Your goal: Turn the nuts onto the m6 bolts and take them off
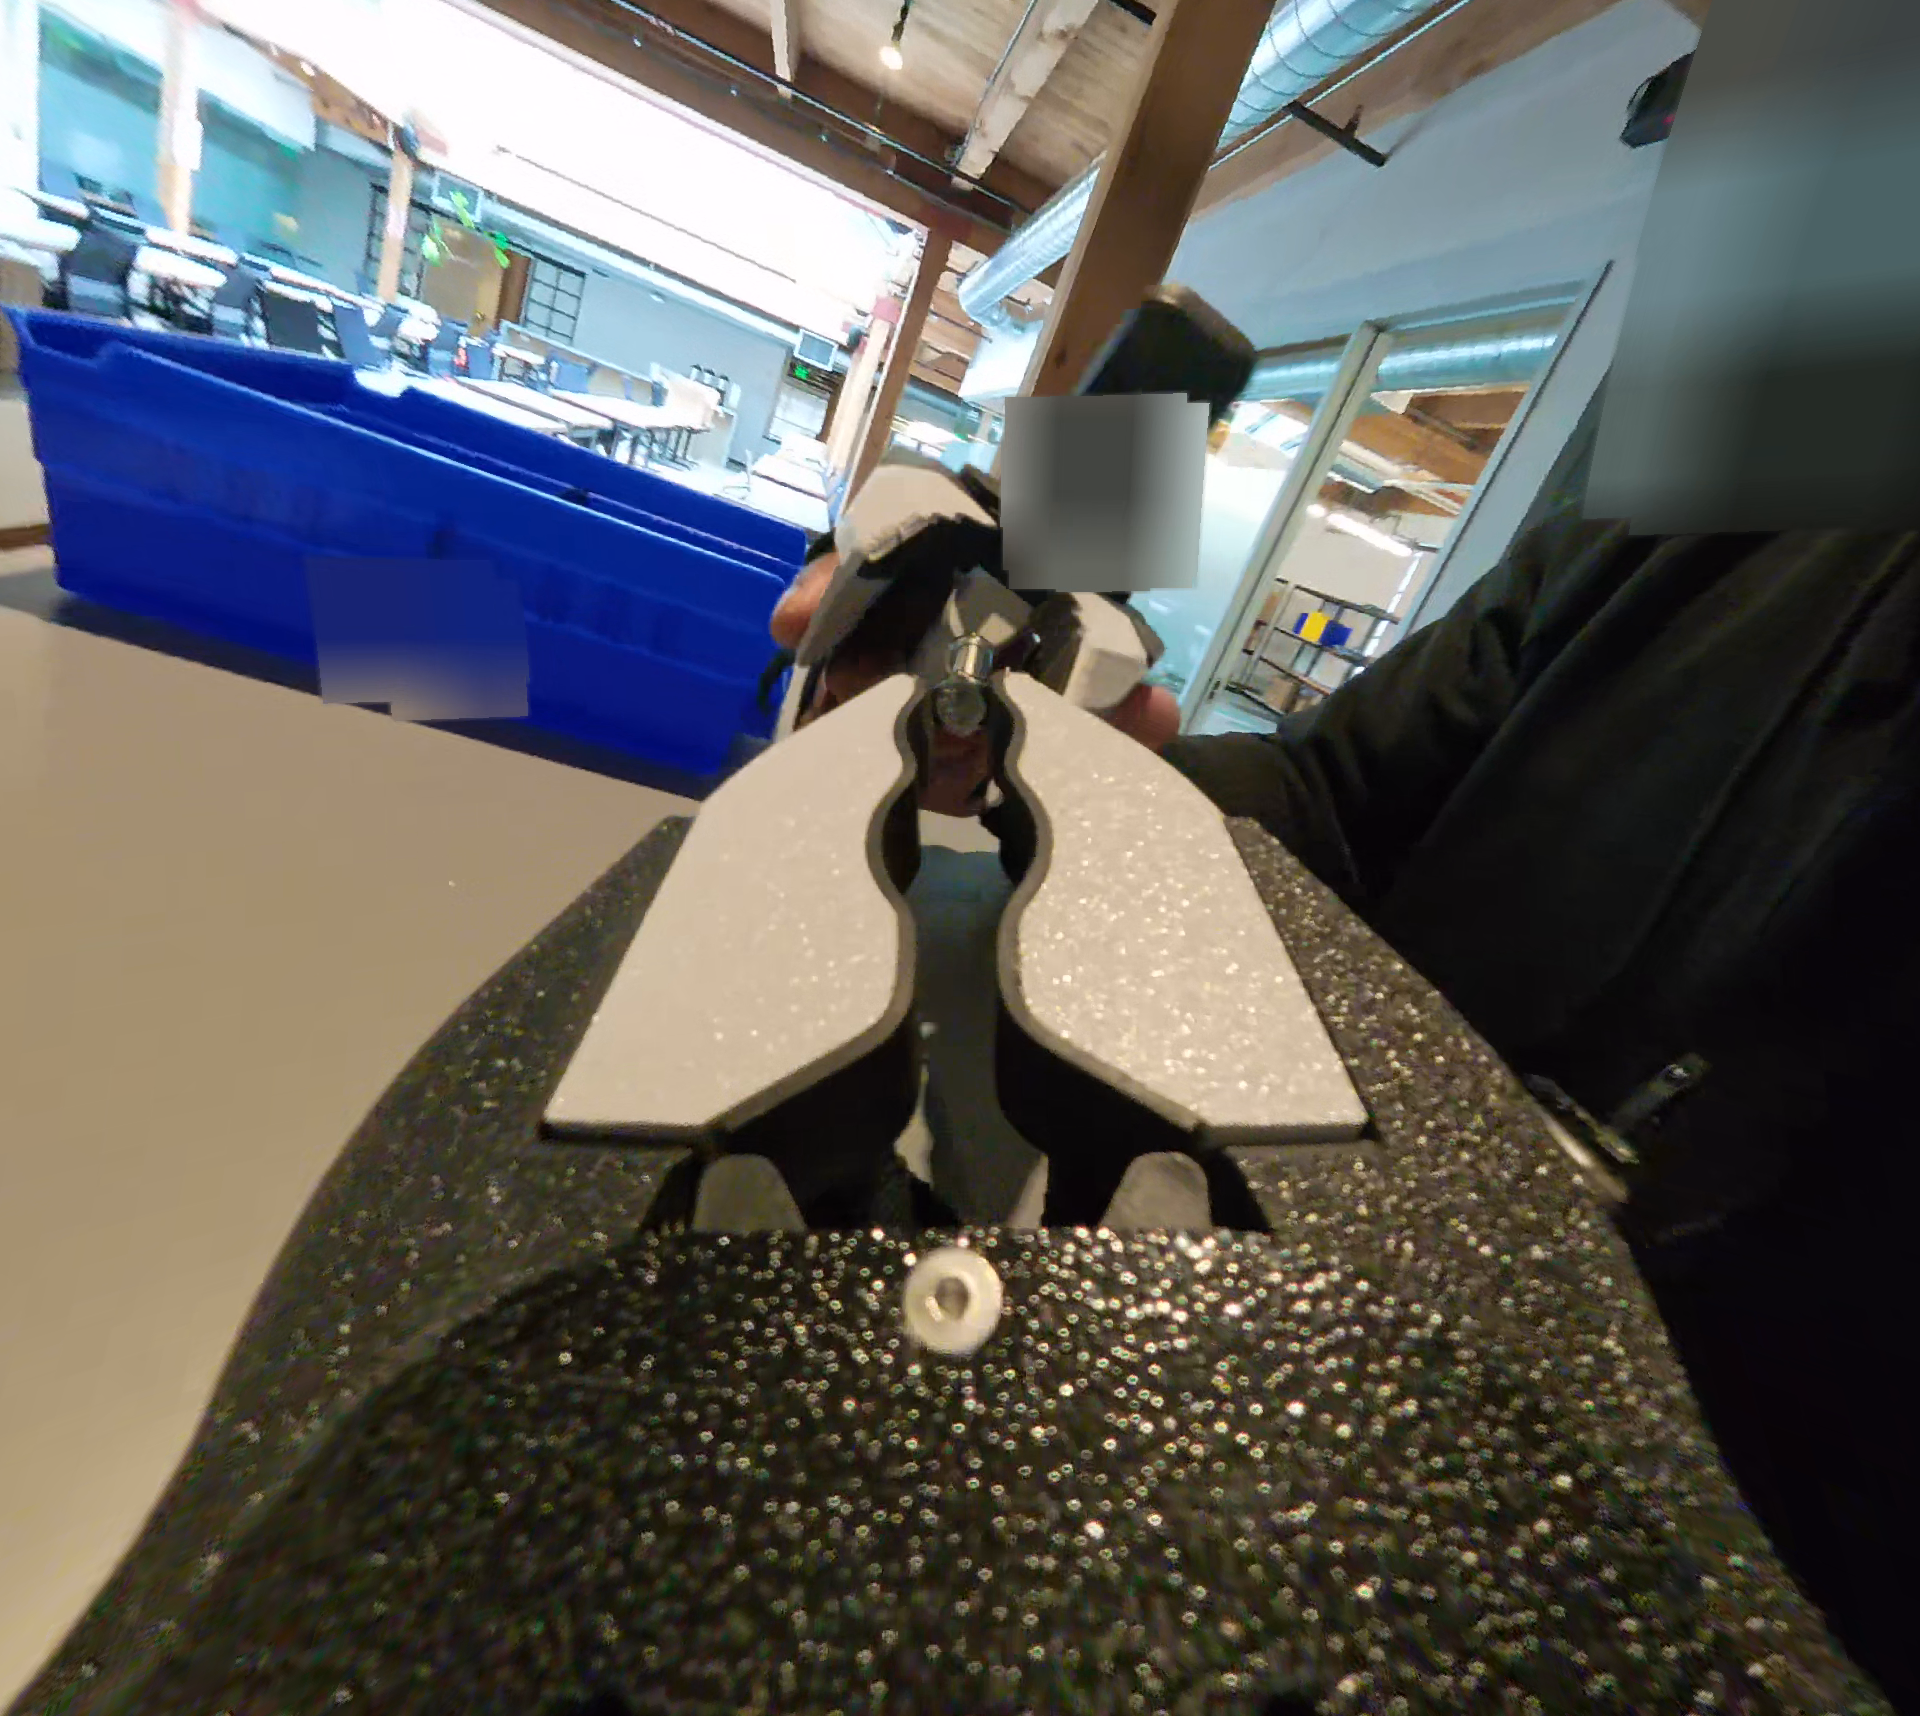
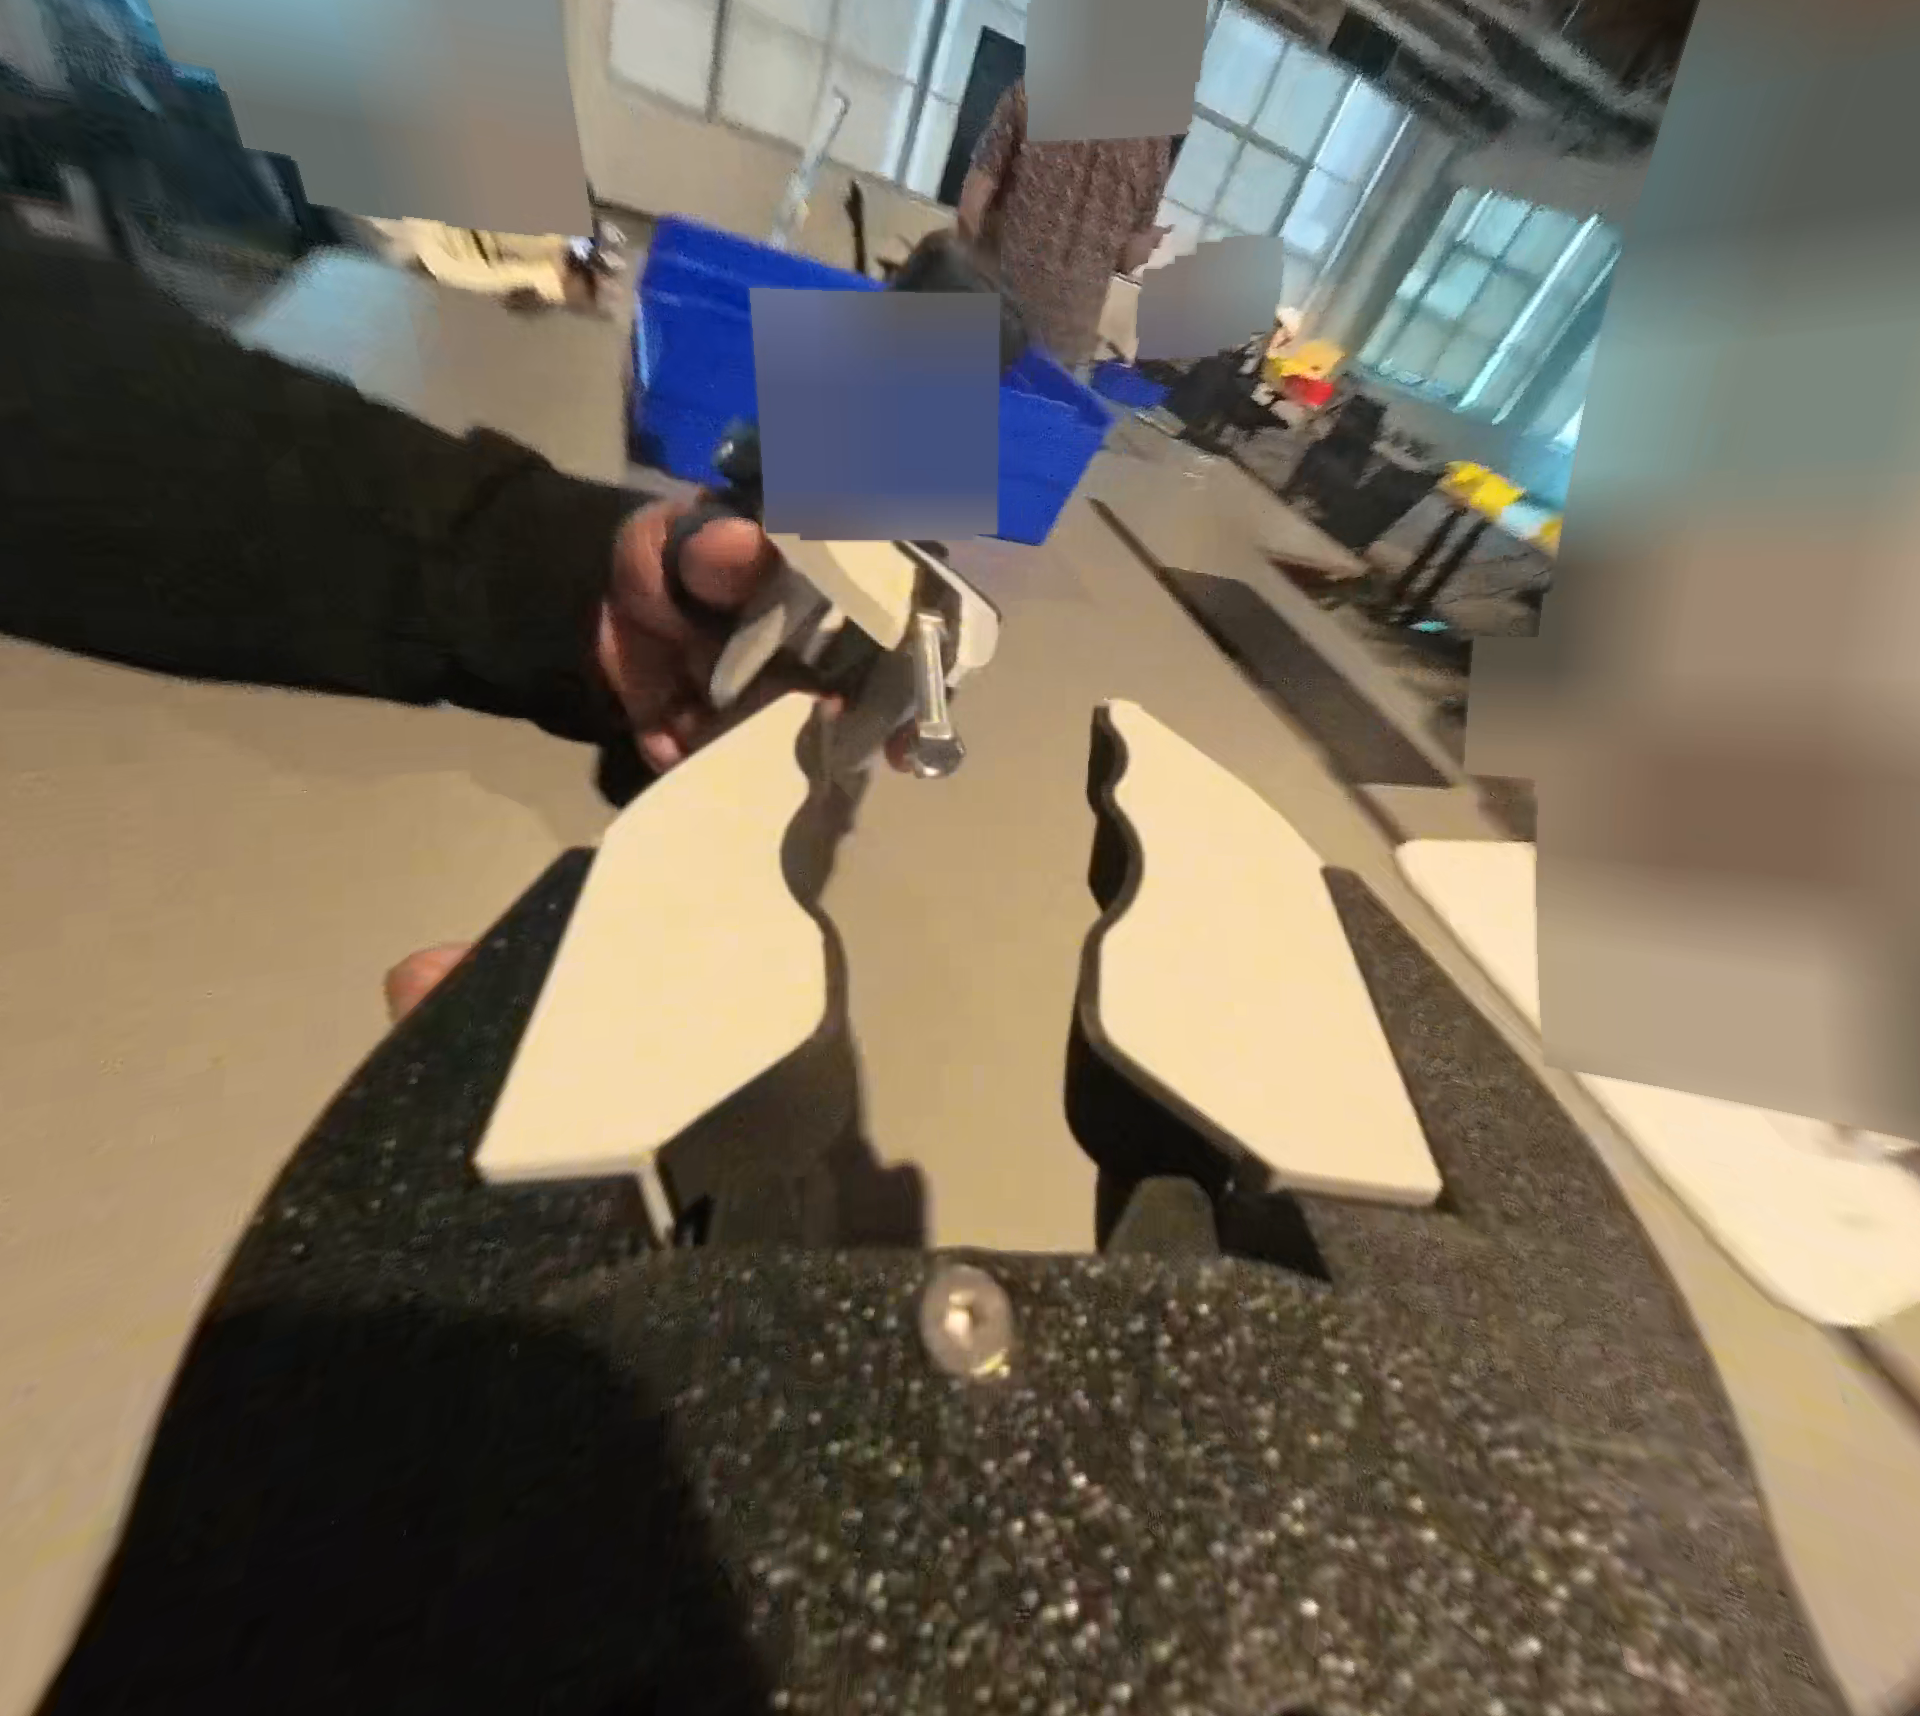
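My left gripper had its jaws clamped on the bolt; my right gripper stood with jaws apart.

Blue bins on grey table

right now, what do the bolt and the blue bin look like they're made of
The bolt looks like bright metal, probably plated steel: silvery, with sharp highlights along the shank and head. The blue bin looks like moulded plastic: even saturated colour, ribbed walls, a dull sheen. The left gripper has its jaws closed on the bolt.
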Tool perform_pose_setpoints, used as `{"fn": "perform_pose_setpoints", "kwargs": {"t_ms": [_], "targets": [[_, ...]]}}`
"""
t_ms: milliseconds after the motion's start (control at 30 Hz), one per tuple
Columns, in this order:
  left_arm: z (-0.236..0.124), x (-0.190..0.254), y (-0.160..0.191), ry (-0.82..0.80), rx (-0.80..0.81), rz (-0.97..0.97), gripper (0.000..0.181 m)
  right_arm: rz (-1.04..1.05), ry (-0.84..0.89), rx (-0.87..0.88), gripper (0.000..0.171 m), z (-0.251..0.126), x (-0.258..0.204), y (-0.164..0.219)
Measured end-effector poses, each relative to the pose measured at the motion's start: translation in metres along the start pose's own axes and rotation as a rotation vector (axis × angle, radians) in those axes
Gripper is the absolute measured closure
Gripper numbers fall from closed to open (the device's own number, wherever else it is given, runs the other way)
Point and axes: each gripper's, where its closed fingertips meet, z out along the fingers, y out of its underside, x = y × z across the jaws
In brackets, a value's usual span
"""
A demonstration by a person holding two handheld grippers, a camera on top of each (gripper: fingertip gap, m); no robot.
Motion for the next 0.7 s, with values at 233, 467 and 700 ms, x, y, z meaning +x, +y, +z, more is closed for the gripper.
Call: {"fn": "perform_pose_setpoints", "kwargs": {"t_ms": [233,467,700], "targets": [[0.001,0.002,0.003,-0.028,-0.028,0.149,0.171,0.457,-0.191,0.018,0.131,0.004,-0.003,0.009],[0.003,-0.001,0.011,-0.008,-0.078,-0.009,0.171,0.117,-0.162,-0.088,0.161,0.003,-0.014,0.021],[0.007,0.002,0.016,0.026,-0.088,-0.157,0.171,-0.531,0.048,-0.110,0.154,-0.005,-0.013,0.022]]}}
